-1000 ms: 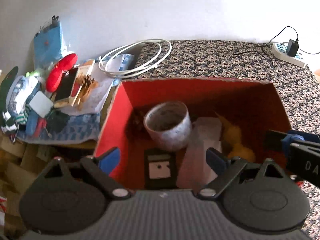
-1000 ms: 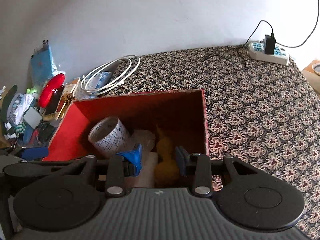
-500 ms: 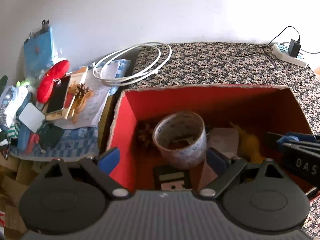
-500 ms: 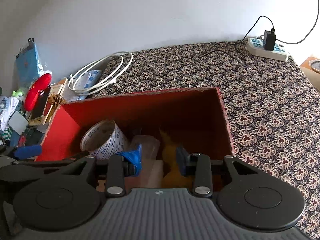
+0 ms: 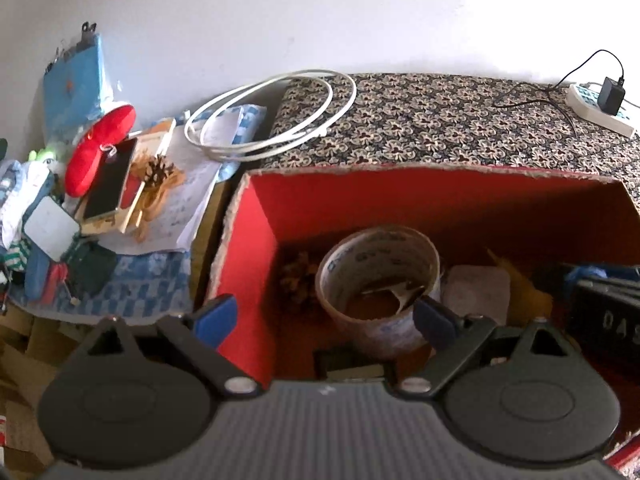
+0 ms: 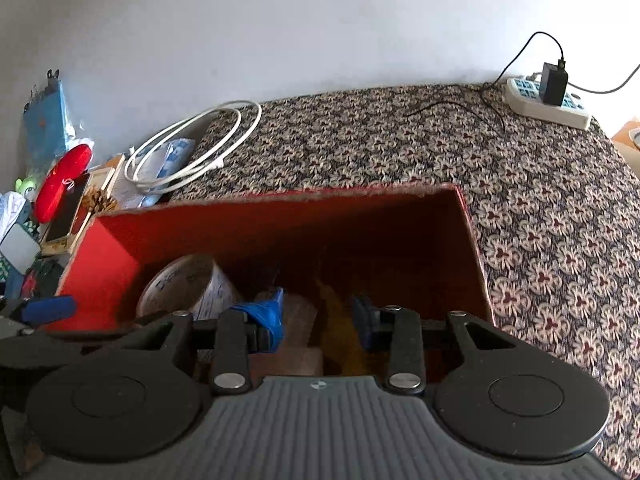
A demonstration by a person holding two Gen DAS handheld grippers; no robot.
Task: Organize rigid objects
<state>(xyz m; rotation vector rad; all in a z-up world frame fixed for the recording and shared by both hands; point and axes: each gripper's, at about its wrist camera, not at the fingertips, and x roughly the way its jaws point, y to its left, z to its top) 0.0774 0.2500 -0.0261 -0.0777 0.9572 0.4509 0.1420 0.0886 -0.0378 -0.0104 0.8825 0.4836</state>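
Note:
A red-lined cardboard box [image 5: 256, 236] [image 6: 280, 224] sits on the patterned cloth. Inside it are a roll of tape [image 5: 380, 280] [image 6: 184, 284], a pine cone [image 5: 298, 276], a clear plastic piece [image 5: 476, 292] [image 6: 300, 316], a yellow toy [image 5: 524, 292] [image 6: 340, 320] and a black item [image 5: 352, 364] near the front. My left gripper [image 5: 324, 316] is open and empty, straddling the box's left wall. My right gripper [image 6: 318, 316] is open and empty over the box interior, above the yellow toy.
Left of the box is a clutter pile: a red case [image 5: 100, 148], a phone [image 5: 110, 180], a second pine cone [image 5: 158, 170], a blue packet [image 5: 76, 88]. A coiled white cable [image 5: 272, 116] lies behind. A power strip with charger [image 6: 548, 96] sits far right.
Both grippers have drawn back and lower toward the box's near side; the box and its contents look closer. Both stay open and empty.

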